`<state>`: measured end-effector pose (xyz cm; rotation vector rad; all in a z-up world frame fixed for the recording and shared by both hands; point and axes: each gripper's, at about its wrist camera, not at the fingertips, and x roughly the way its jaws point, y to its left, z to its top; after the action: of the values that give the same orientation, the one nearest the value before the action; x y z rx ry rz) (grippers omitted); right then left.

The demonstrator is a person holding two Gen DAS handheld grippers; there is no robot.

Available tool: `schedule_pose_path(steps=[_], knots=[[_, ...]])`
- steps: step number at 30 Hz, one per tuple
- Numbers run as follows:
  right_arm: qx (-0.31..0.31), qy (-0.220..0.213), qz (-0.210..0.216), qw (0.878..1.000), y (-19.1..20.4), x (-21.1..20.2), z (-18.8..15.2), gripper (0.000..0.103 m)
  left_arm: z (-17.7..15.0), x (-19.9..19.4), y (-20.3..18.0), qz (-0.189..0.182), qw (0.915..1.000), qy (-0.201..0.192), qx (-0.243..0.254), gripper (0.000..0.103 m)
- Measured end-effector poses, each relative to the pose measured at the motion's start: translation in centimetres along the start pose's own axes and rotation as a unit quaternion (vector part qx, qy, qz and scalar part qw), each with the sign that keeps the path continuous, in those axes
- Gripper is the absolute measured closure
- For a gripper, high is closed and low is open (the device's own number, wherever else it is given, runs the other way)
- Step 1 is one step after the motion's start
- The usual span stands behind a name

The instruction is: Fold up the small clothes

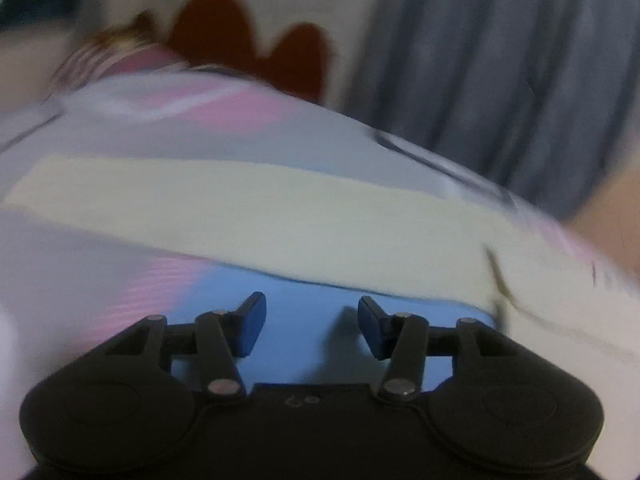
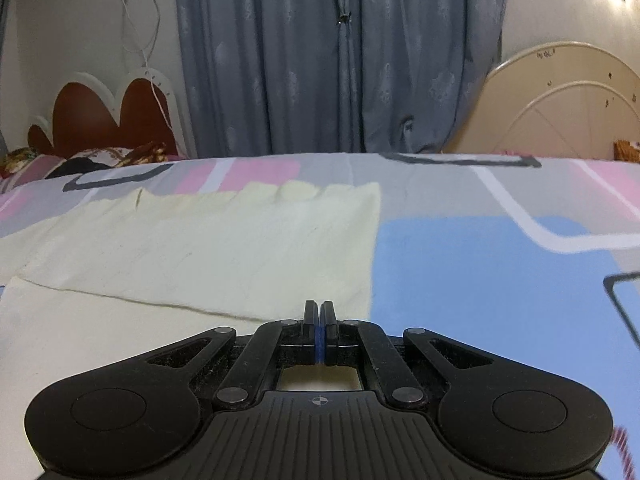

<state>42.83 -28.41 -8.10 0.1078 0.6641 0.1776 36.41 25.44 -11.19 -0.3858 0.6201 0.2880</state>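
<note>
Left gripper point(image 1: 312, 326) jaws apart, empty, over blue bedsheet point(image 1: 304, 320), right gripper point(image 2: 319, 322) closed, empty, at pale yellow cloth point(image 2: 224, 248) edge.

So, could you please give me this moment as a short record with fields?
surface: patterned bedsheet in grey, pink and blue
garment: pale yellow cloth lying flat on the sheet, a fold line across it
left gripper: fingers apart, nothing between them, over a blue patch; view blurred
right gripper: fingers shut, empty, at the cloth's near edge
background: grey-blue curtain
</note>
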Motion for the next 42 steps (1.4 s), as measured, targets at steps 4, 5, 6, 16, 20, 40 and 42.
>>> schedule_pose_path(steps=[4,5,6,16,20,40,42], knots=[[0.038,-0.002,0.001,0.999,0.7,0.1,0.7,0.103,1.7,-1.5,6.4,0.024,0.9954,-0.021,-0.090,0.051],[0.040,-0.001,0.002,0.999,1.1,0.2,0.9,0.103,2.0,-1.6,7.9,0.020,0.9923,-0.027,-0.119,0.052],[0.041,0.001,0.006,0.999,1.6,0.3,1.0,0.103,2.2,-1.6,9.7,0.008,0.9866,-0.034,-0.160,0.053],[0.059,-0.006,0.007,0.998,3.4,0.5,2.8,0.103,3.9,-0.4,15.7,-0.028,0.9463,-0.061,-0.316,0.061],[0.062,-0.005,0.002,0.998,2.8,0.4,3.2,0.103,5.4,0.2,14.6,0.075,0.9582,-0.026,-0.275,0.099],[0.071,-0.038,-0.018,0.997,-2.5,-2.3,4.1,0.103,0.7,5.2,-28.9,-0.138,0.9671,0.007,0.214,0.100],[0.074,-0.037,-0.012,0.996,-3.1,-2.6,4.3,0.103,-1.0,6.8,-30.4,-0.138,0.9617,0.032,0.235,0.100]])
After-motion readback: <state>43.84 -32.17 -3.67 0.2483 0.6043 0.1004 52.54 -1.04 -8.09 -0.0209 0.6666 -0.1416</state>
